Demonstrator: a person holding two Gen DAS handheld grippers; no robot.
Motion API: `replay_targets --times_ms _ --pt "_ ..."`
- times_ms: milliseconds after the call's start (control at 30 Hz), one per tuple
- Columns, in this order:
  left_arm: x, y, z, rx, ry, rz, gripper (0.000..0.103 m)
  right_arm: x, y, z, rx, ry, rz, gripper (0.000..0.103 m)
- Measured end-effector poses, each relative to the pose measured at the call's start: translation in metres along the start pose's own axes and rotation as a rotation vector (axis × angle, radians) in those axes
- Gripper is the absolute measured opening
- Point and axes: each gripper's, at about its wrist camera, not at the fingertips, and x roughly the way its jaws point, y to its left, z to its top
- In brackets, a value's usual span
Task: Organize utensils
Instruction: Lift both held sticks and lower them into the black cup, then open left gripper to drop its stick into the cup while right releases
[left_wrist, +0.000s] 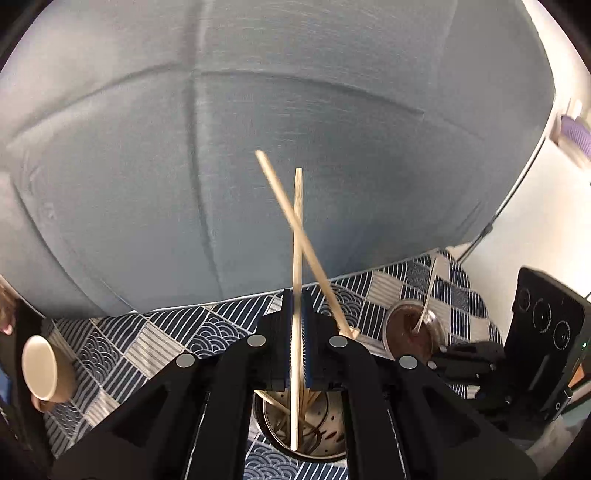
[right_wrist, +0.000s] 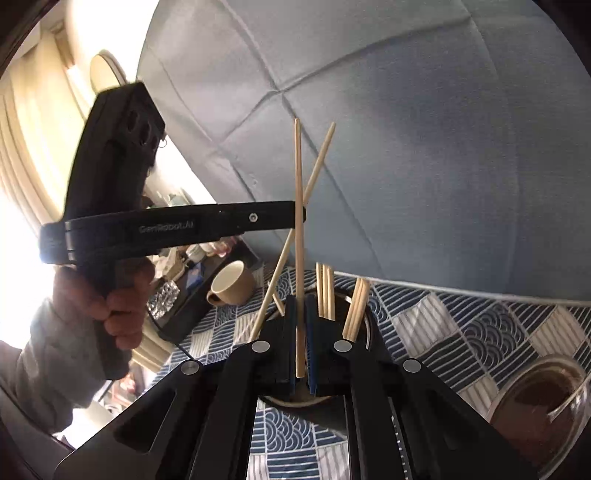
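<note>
Both hand-held grippers were clenched on chopsticks. Left hand-held gripper (left_wrist: 295, 328) pinched one upright chopstick (left_wrist: 296, 236) over the metal utensil holder (left_wrist: 284, 439), where more chopsticks stood. Right hand-held gripper (right_wrist: 300, 332) gripped another chopstick (right_wrist: 299, 229) between its blue pads. A glass bowl (left_wrist: 399, 332) with a spoon (left_wrist: 428, 295) sat nearby on the patterned counter (left_wrist: 147, 343). A beige mug (right_wrist: 231, 282) stood farther off.

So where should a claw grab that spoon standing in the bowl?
Take the spoon by its upper handle, coming from above. The handle leans up clear of the bowl, while its head sits low inside, hard to reach.
</note>
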Motion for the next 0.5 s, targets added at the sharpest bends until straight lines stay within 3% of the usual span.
replay_targets --times_ms 200,300,500 --pt "0.002 0.012 -0.015 -0.077 -0.101 -0.058 0.005 0.01 0.004 -0.007 -0.037 0.029 -0.03 0.005" --pt "-0.002 0.012 -0.024 -0.066 -0.134 -0.047 0.005 0.014 0.005 -0.01 -0.051 0.05 -0.056 0.005" --pt "-0.005 0.015 -0.039 -0.058 -0.126 -0.058 0.005 0.022 0.011 -0.017 -0.1 0.08 -0.085 0.005"
